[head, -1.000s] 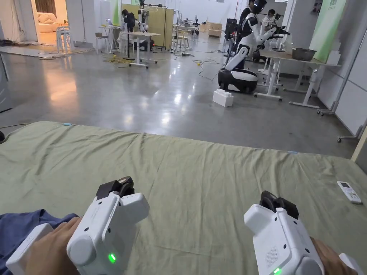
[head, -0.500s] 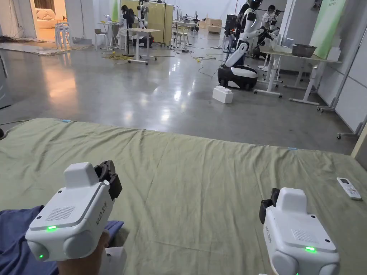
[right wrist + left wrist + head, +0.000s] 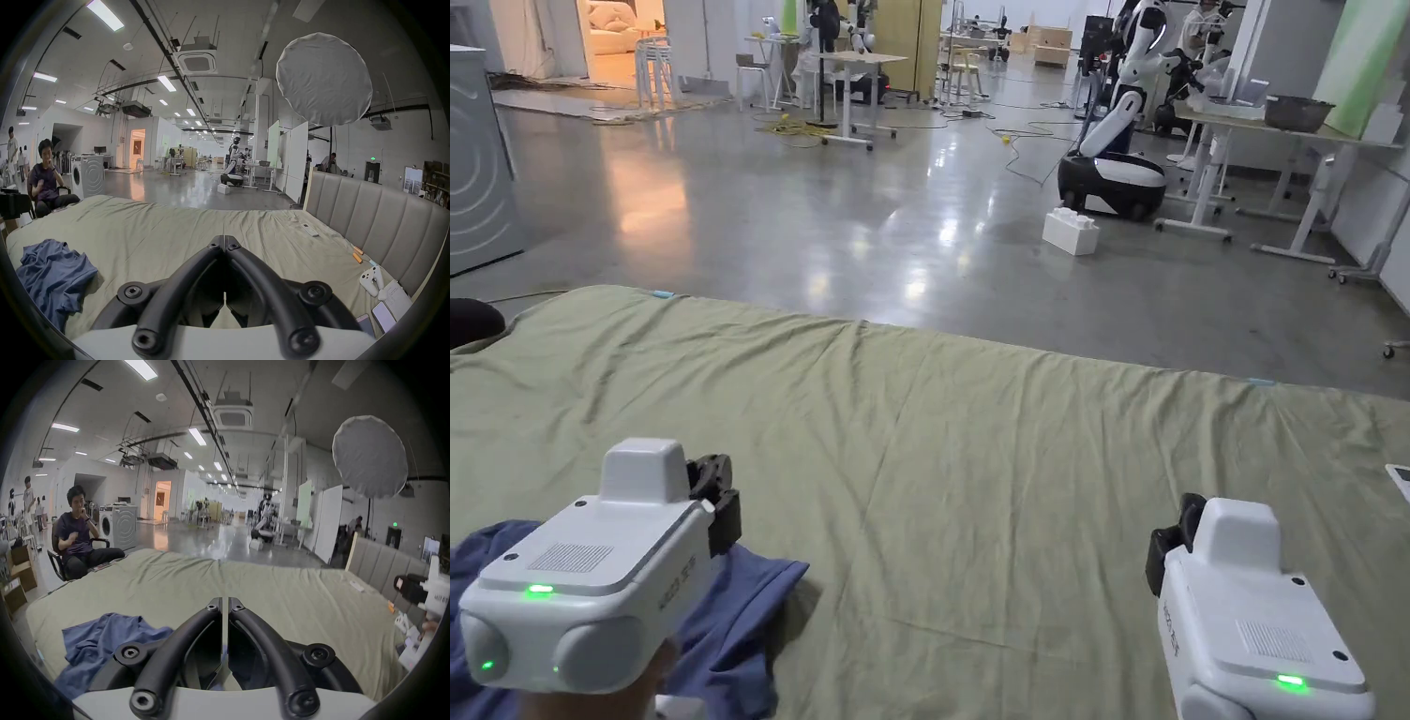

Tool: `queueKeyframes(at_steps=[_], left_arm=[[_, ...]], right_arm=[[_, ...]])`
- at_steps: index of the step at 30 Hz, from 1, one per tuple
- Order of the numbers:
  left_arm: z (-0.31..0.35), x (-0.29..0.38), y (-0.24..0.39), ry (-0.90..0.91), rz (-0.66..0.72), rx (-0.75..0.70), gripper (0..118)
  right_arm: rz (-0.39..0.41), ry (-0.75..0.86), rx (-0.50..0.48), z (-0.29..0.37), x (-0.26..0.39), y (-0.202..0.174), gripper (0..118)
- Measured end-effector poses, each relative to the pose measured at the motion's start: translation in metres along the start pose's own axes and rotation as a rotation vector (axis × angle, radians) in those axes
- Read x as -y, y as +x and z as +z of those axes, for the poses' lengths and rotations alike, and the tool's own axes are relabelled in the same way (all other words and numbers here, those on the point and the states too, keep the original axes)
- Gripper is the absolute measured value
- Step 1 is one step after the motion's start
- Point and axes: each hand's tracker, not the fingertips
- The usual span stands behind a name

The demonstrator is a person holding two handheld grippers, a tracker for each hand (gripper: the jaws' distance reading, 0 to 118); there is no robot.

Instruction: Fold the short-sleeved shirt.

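Note:
A crumpled blue short-sleeved shirt (image 3: 750, 600) lies in a heap on the near left part of the green bed sheet (image 3: 975, 450). My left gripper (image 3: 714, 489) hovers right over the shirt's near edge, its jaws shut with nothing between them. In the left gripper view the shirt (image 3: 104, 635) spreads out left of and below the closed gripper (image 3: 225, 600). My right gripper (image 3: 1174, 542) hangs over bare sheet at the near right, well apart from the shirt, also shut and empty. From the right gripper view the shirt (image 3: 53, 270) is far left of the gripper (image 3: 224, 237).
A padded headboard (image 3: 365, 219) bounds the bed on the right. Along it lie a remote (image 3: 309, 229), a white game controller (image 3: 371, 280), a notebook and phones (image 3: 383, 316). A person sits on a chair (image 3: 78, 535) beyond the bed's far left corner. Past the far edge is open floor with a wheeled robot (image 3: 1120, 141).
Both grippers have rolled from tilted to upright and dropped lower in the head view. The head camera has shifted, so more of the blue shirt shows under the left gripper.

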Motion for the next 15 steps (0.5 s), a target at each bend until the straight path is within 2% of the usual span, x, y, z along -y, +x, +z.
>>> queueKeyframes(at_steps=[7, 9, 10, 11, 14, 15], left_arm=[[-0.013, 0.035, -0.094, -0.373, 0.043, -0.063, 4], [-0.021, 0.053, -0.124, -0.489, 0.107, -0.099, 4], [-0.024, 0.062, -0.138, -0.538, 0.124, -0.114, 5], [-0.026, 0.072, -0.149, -0.551, 0.133, -0.126, 13], [-0.034, 0.097, -0.167, -0.612, 0.129, -0.164, 93], [-0.038, 0.106, -0.171, -0.638, 0.131, -0.175, 112]], right_arm=[[0.019, -0.040, -0.045, -0.011, 0.024, -0.016, 0], [0.049, -0.052, -0.051, -0.013, 0.031, -0.024, 0], [0.038, -0.074, -0.066, -0.015, 0.037, -0.027, 0], [0.037, -0.087, -0.076, -0.017, 0.041, -0.029, 0], [0.038, -0.111, -0.087, -0.019, 0.051, -0.039, 0], [0.037, -0.117, -0.092, -0.020, 0.054, -0.042, 0]])
